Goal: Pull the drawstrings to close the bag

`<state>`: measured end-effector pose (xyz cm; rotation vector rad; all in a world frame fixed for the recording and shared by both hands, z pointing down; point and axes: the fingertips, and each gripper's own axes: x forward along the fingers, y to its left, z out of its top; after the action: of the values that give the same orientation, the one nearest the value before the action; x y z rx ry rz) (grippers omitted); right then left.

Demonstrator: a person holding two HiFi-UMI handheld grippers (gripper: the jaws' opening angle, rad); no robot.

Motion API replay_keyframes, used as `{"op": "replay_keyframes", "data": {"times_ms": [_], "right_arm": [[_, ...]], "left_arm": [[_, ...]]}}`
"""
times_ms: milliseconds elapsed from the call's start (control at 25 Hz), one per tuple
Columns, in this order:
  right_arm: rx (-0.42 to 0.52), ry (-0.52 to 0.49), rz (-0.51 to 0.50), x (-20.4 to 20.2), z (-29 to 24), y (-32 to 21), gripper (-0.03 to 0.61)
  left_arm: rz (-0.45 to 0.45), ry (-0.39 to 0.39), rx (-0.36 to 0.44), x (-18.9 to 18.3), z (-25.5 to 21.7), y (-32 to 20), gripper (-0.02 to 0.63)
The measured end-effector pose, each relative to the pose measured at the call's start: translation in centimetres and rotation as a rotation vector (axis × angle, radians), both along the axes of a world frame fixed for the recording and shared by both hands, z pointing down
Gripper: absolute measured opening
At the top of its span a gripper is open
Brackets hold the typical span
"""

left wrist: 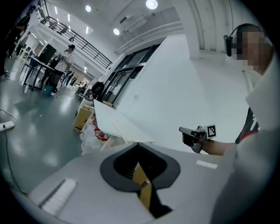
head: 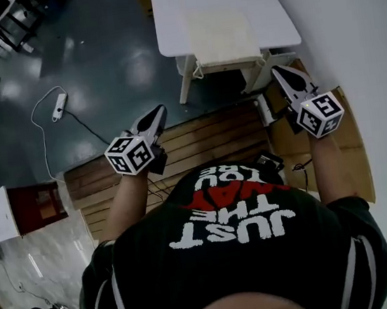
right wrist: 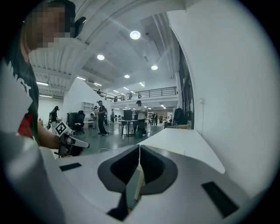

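A pale cream square thing [head: 222,37] lies at the near edge of the white table [head: 181,3]; a thin loop hangs off its left corner, and I cannot tell if it is the bag. Both grippers are held up in the air short of the table. My left gripper [head: 159,110] is shut and empty, its jaws meeting in the left gripper view [left wrist: 138,143]. My right gripper [head: 277,70] is also shut with nothing in it [right wrist: 139,146]. Each gripper shows in the other's view, right gripper [left wrist: 186,131] and left gripper [right wrist: 83,145], well apart.
A wooden pallet [head: 205,138] lies on the floor under my arms. A power strip [head: 58,106] with its white cable is on the dark floor at left, a red and white cabinet [head: 24,208] nearer left. A white wall runs along the right. People stand far off [right wrist: 101,116].
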<state>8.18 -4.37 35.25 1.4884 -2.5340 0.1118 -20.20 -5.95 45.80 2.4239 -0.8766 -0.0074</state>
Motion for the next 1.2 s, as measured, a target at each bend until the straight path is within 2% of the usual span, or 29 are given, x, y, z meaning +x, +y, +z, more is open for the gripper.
{"op": "replay_keyframes", "data": {"times_ms": [160, 360, 560, 760, 840, 1000, 1080, 1200], "right_arm": [[-0.004, 0.042, 0.038, 0.5, -0.3, -2.3, 0.009], [-0.013, 0.078, 0.059, 2.5, 0.6, -5.6, 0.009], [-0.025, 0.095, 0.022, 4.6, 2.6, -9.0, 0.009], [-0.045, 0.102, -0.085, 8.8, 6.9, -16.6, 0.009], [-0.073, 0.092, -0.121, 9.8, 9.1, -18.7, 0.011], [-0.06, 0.083, -0.124, 11.3, 11.3, -21.2, 0.011], [-0.077, 0.052, -0.097, 11.8, 13.1, -20.2, 0.011], [-0.101, 0.035, -0.066, 12.9, 15.6, -17.9, 0.011]], "left_arm": [[0.016, -0.007, -0.011, 0.1, 0.2, -2.0, 0.002], [0.029, -0.065, 0.009, 1.6, 1.1, -4.6, 0.0], [0.019, -0.209, 0.092, 4.8, 2.5, -7.0, 0.0], [-0.017, -0.363, 0.124, 11.4, 6.3, -12.9, 0.007], [-0.016, -0.42, 0.128, 13.6, 8.0, -14.1, 0.055], [0.026, -0.56, 0.209, 16.7, 10.7, -16.2, 0.237], [0.051, -0.622, 0.23, 17.5, 12.4, -15.9, 0.263], [0.055, -0.688, 0.231, 18.8, 14.9, -15.3, 0.267]]}}
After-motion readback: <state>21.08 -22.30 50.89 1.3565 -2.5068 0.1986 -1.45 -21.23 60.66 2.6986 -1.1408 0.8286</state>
